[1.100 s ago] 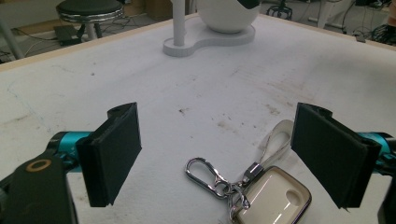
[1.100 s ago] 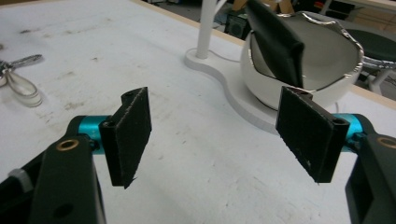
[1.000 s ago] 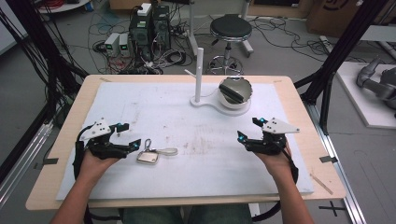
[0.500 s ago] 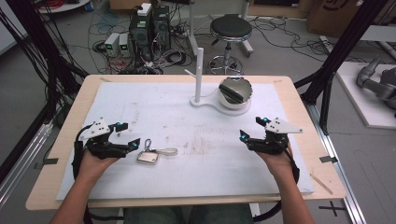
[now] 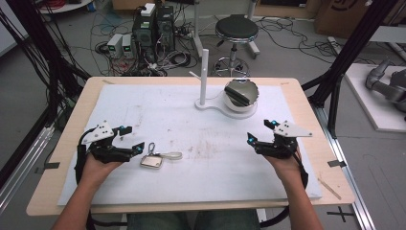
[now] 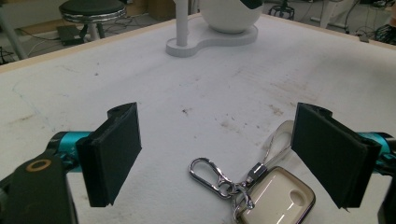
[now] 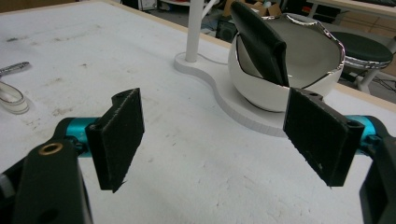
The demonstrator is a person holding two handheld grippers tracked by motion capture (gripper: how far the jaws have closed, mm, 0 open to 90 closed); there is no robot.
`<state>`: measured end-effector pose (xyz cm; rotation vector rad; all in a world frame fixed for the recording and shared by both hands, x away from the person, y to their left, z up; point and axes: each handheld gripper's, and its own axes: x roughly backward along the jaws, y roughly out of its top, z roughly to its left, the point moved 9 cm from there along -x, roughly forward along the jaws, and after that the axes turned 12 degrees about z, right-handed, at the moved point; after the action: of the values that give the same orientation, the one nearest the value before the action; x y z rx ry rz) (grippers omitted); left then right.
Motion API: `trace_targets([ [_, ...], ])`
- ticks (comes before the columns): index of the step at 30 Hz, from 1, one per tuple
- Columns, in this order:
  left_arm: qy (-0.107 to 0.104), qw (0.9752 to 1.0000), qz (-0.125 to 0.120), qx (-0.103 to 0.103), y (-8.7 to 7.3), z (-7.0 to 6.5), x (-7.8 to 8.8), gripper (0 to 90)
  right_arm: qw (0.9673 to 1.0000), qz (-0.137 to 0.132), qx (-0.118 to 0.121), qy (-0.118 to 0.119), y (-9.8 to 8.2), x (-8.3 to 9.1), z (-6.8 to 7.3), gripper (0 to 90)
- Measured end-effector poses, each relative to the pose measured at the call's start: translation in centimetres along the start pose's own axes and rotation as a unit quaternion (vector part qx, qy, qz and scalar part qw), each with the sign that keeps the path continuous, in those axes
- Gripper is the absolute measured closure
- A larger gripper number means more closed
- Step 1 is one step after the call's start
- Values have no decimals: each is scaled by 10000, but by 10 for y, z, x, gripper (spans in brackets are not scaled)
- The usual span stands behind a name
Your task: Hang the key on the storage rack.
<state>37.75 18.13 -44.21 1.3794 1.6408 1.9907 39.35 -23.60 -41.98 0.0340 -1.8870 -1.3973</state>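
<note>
Left gripper [image 5: 130, 144]: held low at the left of the white mat [image 5: 191, 182], jaws spread wide with nothing between them; in the left gripper view [image 6: 217, 154] the key fob lies just ahead, between the two jaw lines.
Right gripper [image 5: 261, 136]: held at the right of the mat, jaws likewise spread and empty; in its own view [image 7: 212, 140] the bowl is faced.
Change from earlier frames: almost none is seen; both grippers and the key fob are found at the same places as a second ago.
Key fob [image 5: 151, 161]: flat on the mat, just beside the left gripper's tips, untouched.
Counts: two grippers, one key fob with one metal clasp [image 6: 208, 171] and one strap loop [image 5: 171, 155], one white bowl [image 5: 241, 95] holding one dark object [image 7: 259, 41], one white stand [image 5: 204, 76].
</note>
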Motion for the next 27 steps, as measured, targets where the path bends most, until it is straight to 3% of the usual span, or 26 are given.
trace_targets([
  [6,-49,10000,10,8,0,-2,-1,160,10000,-11,-31,-46,1,1,-2,208],
  [14,-20,9999,36,-159,3,-8,-2,163,10000,-24,1,45,0,1,2,208],
  [22,-124,9992,280,-261,1,-14,-22,208,10000,-21,-12,29,0,2,-1,208],
  [27,-244,9969,584,-459,-3,-20,-38,287,10000,-45,-16,20,-1,3,-2,208],
])
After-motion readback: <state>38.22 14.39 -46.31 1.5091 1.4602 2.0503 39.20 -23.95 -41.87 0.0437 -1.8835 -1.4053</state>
